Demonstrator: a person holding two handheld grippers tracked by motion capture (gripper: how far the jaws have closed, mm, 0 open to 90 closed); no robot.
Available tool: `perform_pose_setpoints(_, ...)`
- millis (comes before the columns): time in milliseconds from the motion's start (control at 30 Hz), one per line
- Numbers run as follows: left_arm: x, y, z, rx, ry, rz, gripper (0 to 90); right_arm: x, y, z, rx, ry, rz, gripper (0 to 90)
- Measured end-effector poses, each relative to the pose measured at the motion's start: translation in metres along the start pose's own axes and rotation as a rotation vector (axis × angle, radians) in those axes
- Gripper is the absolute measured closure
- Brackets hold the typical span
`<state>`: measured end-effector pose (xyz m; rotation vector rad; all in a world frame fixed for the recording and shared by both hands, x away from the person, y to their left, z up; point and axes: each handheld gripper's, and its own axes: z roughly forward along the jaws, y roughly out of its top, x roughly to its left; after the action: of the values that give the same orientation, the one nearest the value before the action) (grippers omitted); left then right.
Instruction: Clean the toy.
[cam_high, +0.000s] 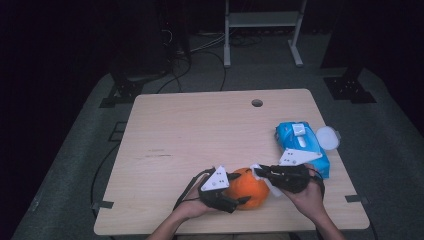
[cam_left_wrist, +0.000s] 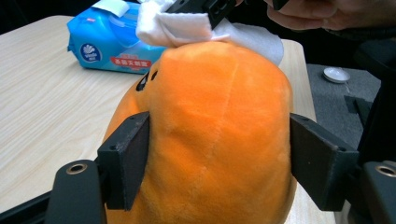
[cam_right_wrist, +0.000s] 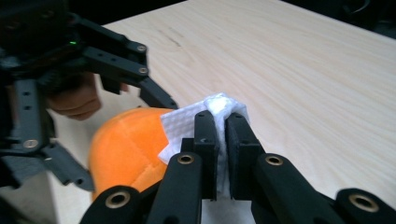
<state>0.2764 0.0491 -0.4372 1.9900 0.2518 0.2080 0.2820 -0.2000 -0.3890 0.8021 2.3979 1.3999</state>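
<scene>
Left fingers (cam_left_wrist: 215, 158) clamping orange plush (cam_left_wrist: 210, 140), right fingers (cam_right_wrist: 222, 135) pinching wipe (cam_right_wrist: 187, 123), near table (cam_high: 200, 125) edge.

Bare table (cam_high: 200, 130) leftward and ahead; wipes pack (cam_high: 302, 145) blocking right.

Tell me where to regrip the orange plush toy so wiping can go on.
Take the orange plush toy across its rounded flanks, low, from the person's side, as the left claw does. That leaves the top free for the white wipe in the right claw.
</scene>
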Motion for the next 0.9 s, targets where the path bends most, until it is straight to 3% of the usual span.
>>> perform_pose_setpoints(167, -0.006, 0.001, 0.003, 0.017, -0.012, 0.052, 25.2, 0.007, 0.006, 0.006, -0.005, 0.071, -0.005, 83.3)
perform_pose_setpoints(300, -0.003, 0.001, 0.001, 0.015, 0.001, 0.041, 26.6, 0.002, 0.005, 0.008, 0.011, 0.096, 0.02, 83.2)
perform_pose_setpoints(500, 0.005, 0.0, -0.002, -0.011, 0.011, -0.035, 28.7, -0.012, -0.002, 0.002, 0.024, 0.071, 0.06, 83.3)
perform_pose_setpoints(600, 0.011, 0.0, -0.004, -0.017, 0.02, -0.074, 29.0, -0.007, 0.001, -0.003, 0.024, 0.052, 0.031, 83.3)
perform_pose_setpoints(800, 0.025, -0.004, -0.008, -0.052, 0.064, -0.206, 28.5, 0.003, 0.008, -0.006, 0.001, 0.071, 0.0, 83.3)
perform_pose_setpoints(900, 0.02, -0.002, -0.003, -0.043, 0.075, -0.183, 26.5, 0.015, 0.013, 0.004, 0.001, 0.09, -0.024, 83.3)
